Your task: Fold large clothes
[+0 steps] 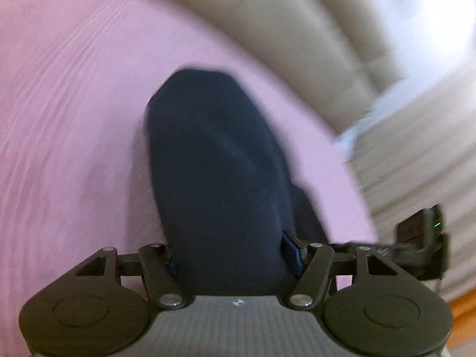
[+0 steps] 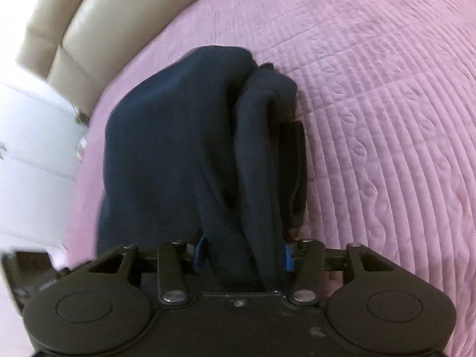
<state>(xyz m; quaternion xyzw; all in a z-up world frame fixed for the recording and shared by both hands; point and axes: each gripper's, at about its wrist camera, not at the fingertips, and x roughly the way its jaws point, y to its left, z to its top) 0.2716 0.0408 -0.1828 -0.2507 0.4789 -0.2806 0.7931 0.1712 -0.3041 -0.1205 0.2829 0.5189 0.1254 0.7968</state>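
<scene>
A dark navy garment (image 1: 214, 160) hangs bunched from my left gripper (image 1: 235, 255), which is shut on it above the pink quilted bedspread (image 1: 74, 104). The cloth hides most of the blue finger pads (image 1: 290, 247). In the right wrist view the same navy garment (image 2: 178, 148) drapes in thick folds from my right gripper (image 2: 242, 253), also shut on it, with a ribbed cuff or hem (image 2: 293, 154) hanging at the right side. The garment is lifted off the bedspread (image 2: 386, 119). The other gripper shows at the right edge of the left wrist view (image 1: 422, 238).
A beige padded headboard (image 1: 297, 29) runs along the bed's far side, also in the right wrist view (image 2: 74, 29). White furniture (image 2: 29, 148) stands beside the bed. Pale wooden floor (image 1: 416, 148) and an orange strip (image 1: 464, 312) lie past the bed edge.
</scene>
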